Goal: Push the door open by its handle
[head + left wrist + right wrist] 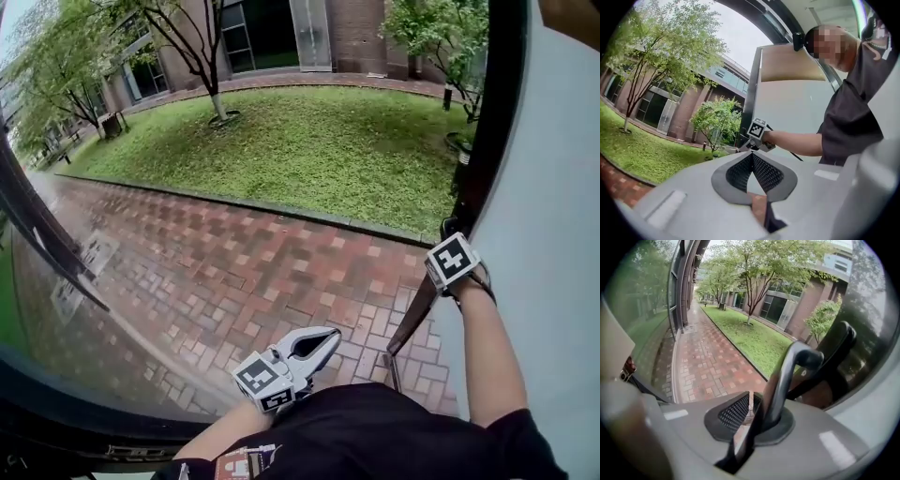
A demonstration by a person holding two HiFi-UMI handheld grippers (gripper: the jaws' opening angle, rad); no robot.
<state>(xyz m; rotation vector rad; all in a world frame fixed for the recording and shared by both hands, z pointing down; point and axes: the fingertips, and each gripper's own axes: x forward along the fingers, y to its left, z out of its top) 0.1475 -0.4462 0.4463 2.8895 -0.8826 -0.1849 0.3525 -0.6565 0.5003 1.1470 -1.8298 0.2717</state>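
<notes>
Metal handle [787, 380] on the door [544, 234], at right, is pinched by right gripper [752, 397]; left gripper [752, 154] pressed together, empty. Risk: light pinch slips along it, door swings back.

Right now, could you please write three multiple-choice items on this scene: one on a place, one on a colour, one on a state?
1. The door handle is: A on a table; B between the jaws of the right gripper; C in a box.
2. The paving is: A reddish; B blue; C white.
3. The jaws of the left gripper are: A wide apart; B round a cup; C together, empty.
Key: B, the right gripper view shows it there; A, red-brown brick; C, they meet with nothing between.
</notes>
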